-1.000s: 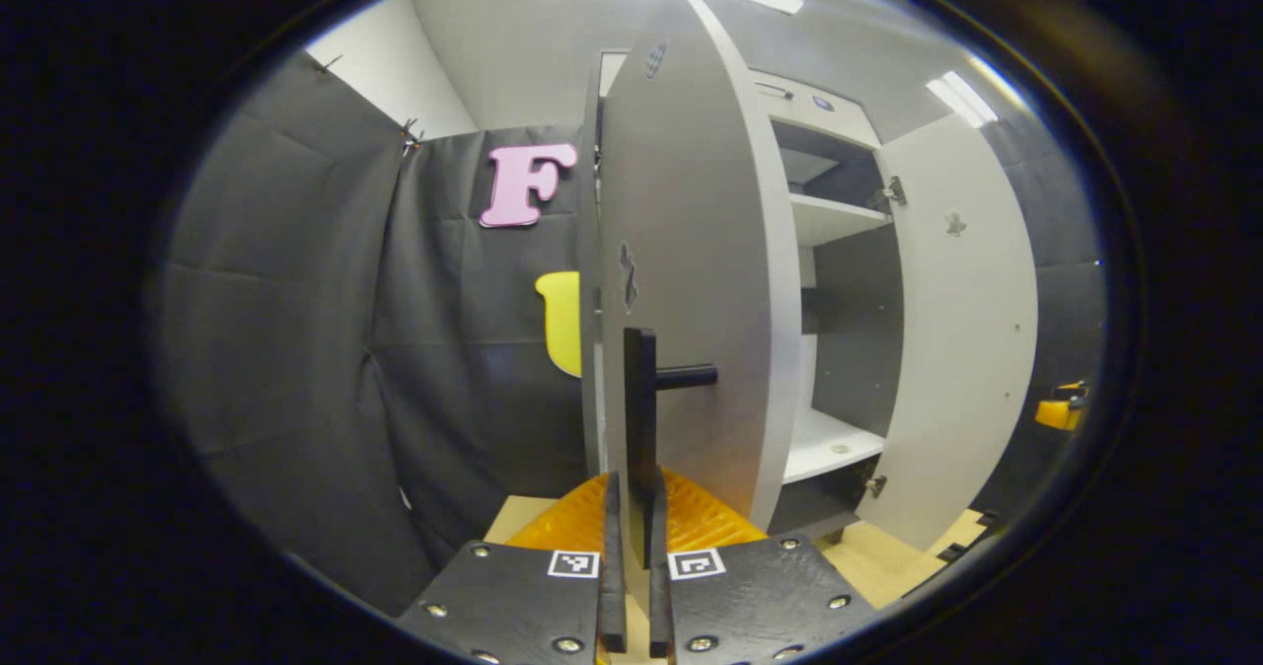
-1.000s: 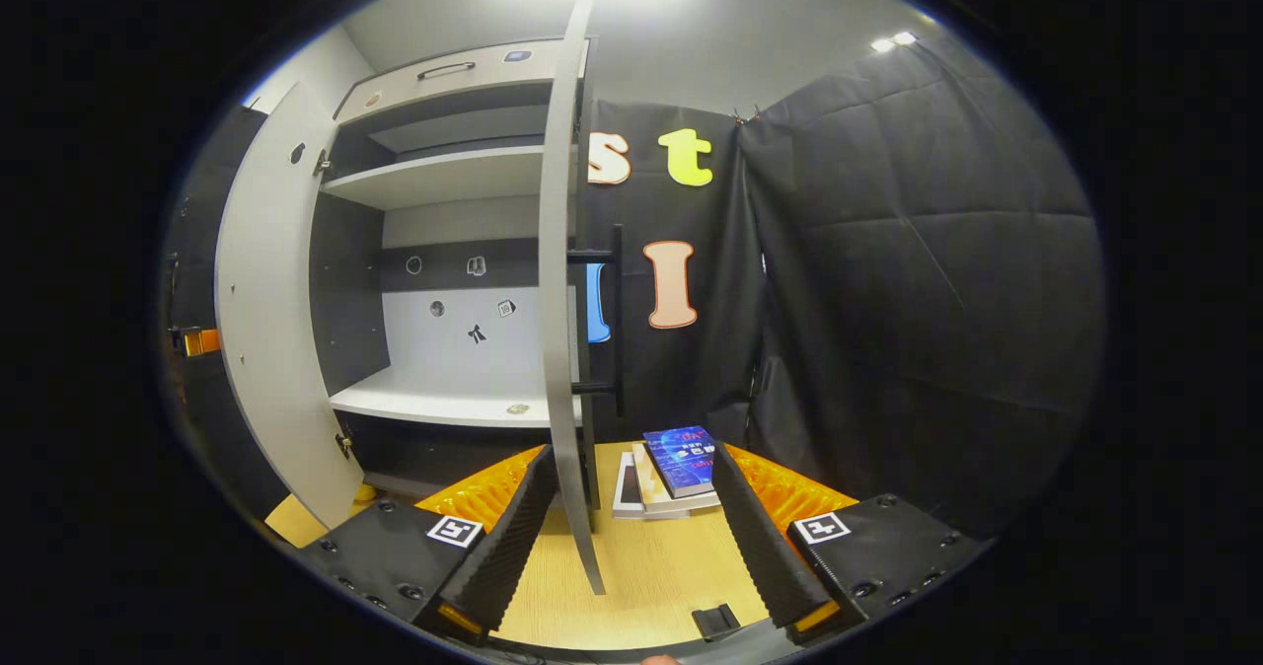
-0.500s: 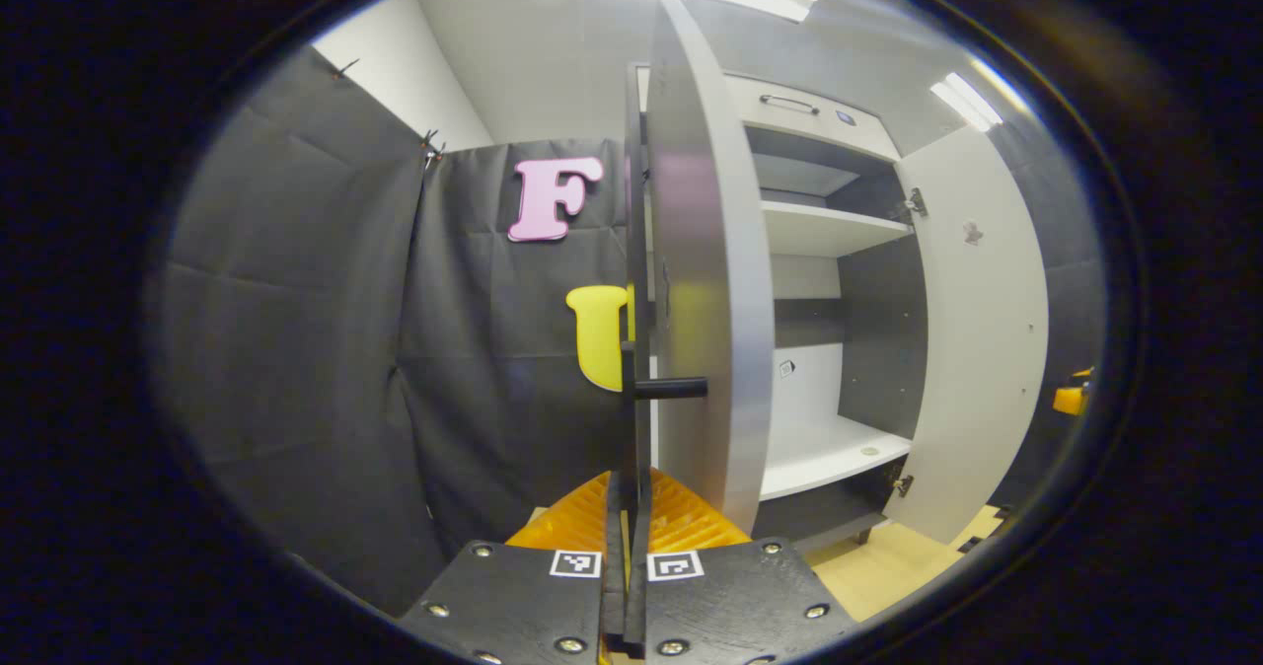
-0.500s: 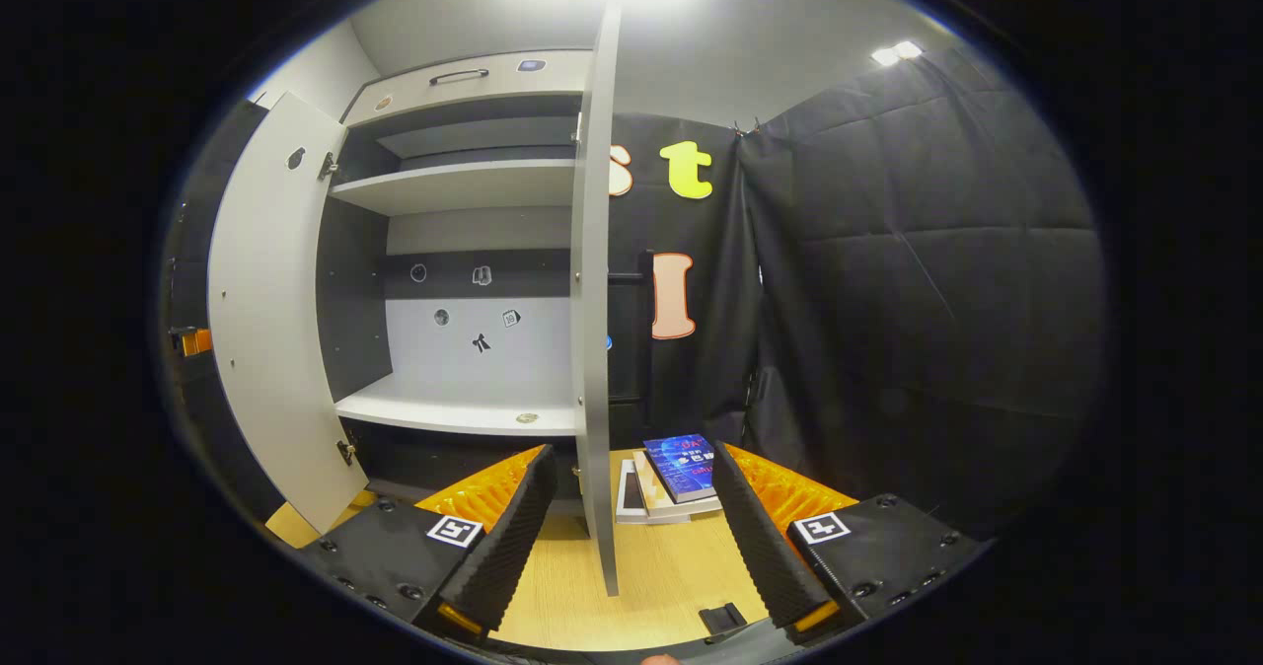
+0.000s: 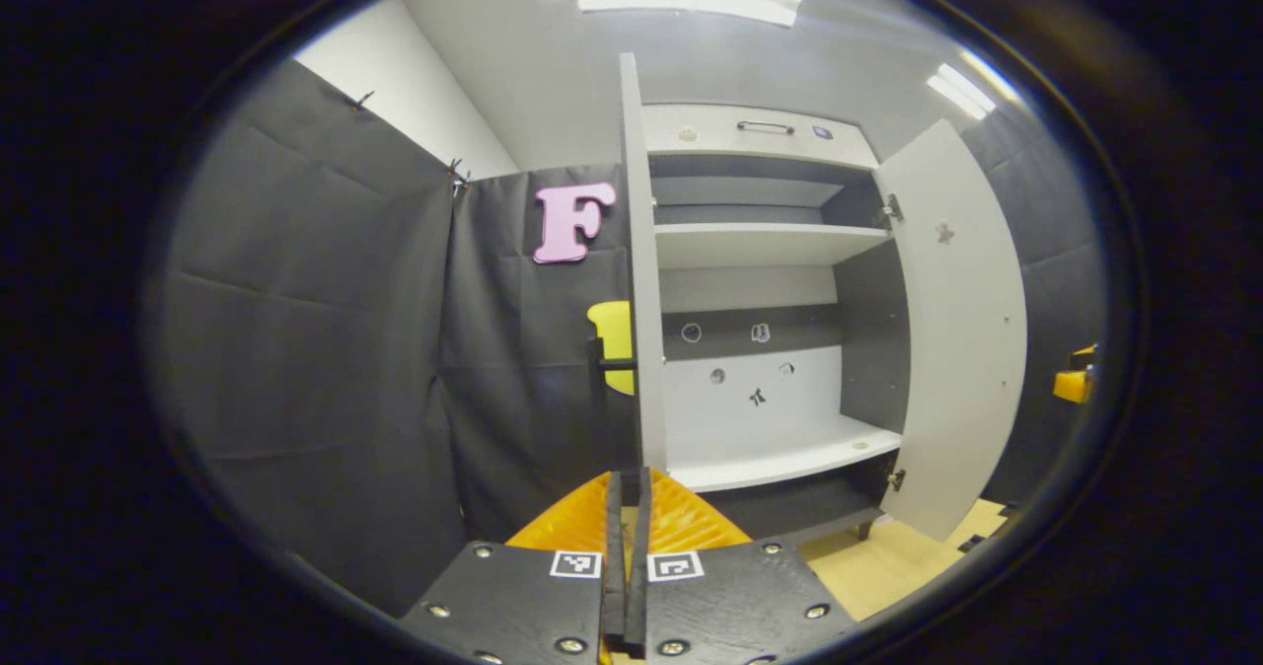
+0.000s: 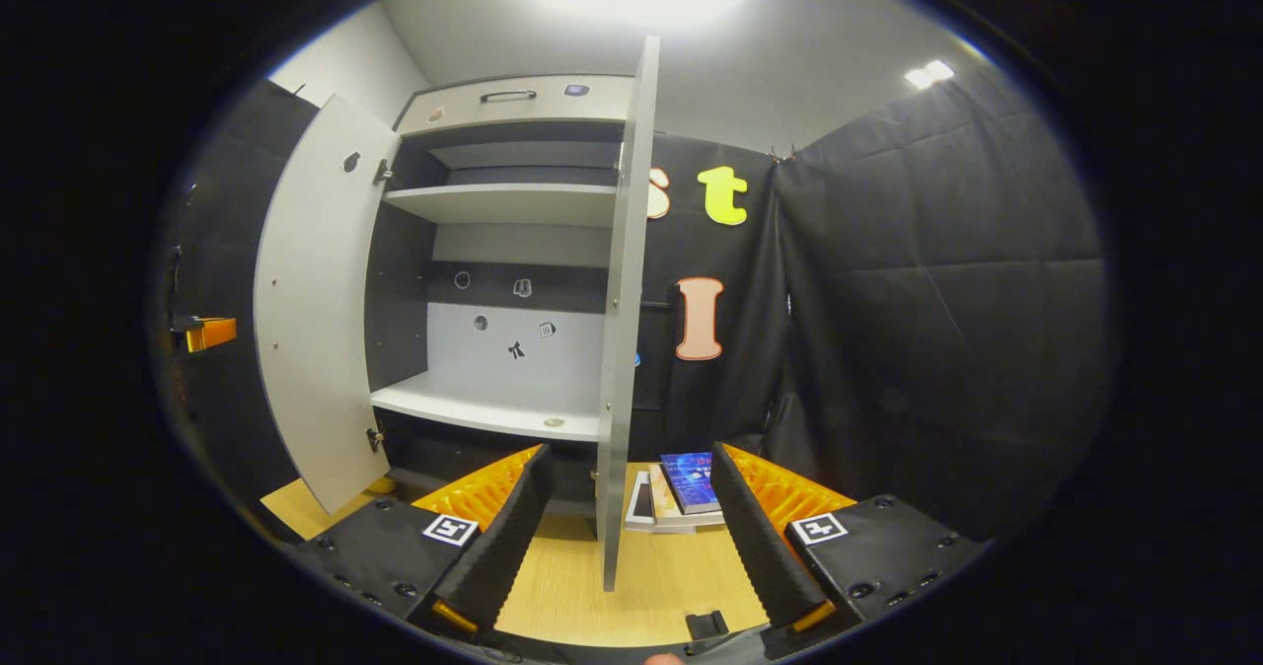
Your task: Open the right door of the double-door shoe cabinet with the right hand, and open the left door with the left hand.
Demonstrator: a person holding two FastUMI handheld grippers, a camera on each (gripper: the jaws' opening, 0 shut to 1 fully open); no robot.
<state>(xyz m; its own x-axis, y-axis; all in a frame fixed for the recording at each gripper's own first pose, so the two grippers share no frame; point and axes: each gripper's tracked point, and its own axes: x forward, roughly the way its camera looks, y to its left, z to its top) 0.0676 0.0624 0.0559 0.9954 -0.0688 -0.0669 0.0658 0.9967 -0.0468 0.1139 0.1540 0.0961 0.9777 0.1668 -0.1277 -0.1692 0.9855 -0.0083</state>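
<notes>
— Grey-white left door [image 5: 639,280], item one: since a second ago it has swung fully open, edge-on; left tongs [image 5: 626,556] pressed together, off its handle [image 5: 598,369].

— Right door [image 6: 620,330]: open too; right tongs [image 6: 631,527] spread, empty. Task looks complete.

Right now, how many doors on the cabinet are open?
2. The left door is swung out and seen edge-on, right in front of the left gripper. The right door stands wide open on the cabinet's other side.
</notes>
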